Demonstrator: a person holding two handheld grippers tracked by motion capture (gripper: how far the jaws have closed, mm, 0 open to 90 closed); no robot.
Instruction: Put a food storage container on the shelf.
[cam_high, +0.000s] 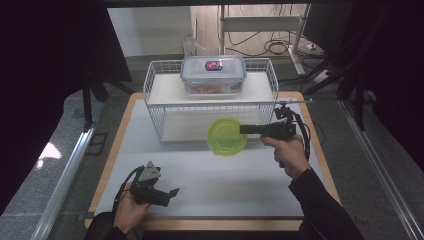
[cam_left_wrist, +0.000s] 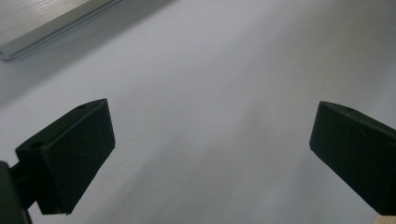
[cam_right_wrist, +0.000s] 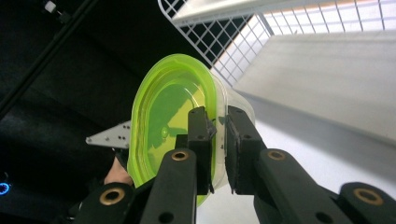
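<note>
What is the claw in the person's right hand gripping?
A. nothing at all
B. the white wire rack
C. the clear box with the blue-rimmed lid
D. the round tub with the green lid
D: in the right gripper view the right claw is shut on the rim of the green-lidded tub, held in front of the wire rack.

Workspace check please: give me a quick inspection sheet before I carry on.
Surface: white table with a wooden edge, bare in front.
Job's things: green-lidded tub held at its rim in front of the wire rack; clear box with a blue-rimmed lid on the rack's top shelf.
Clutter: nothing seen.
Grippers: right gripper shut on the tub's rim; left gripper open, low over bare table.
Cables: one trails from each gripper; more lie on the floor behind the table.
Surroundings: dark curtains at both sides, metal rails along the table.
</note>
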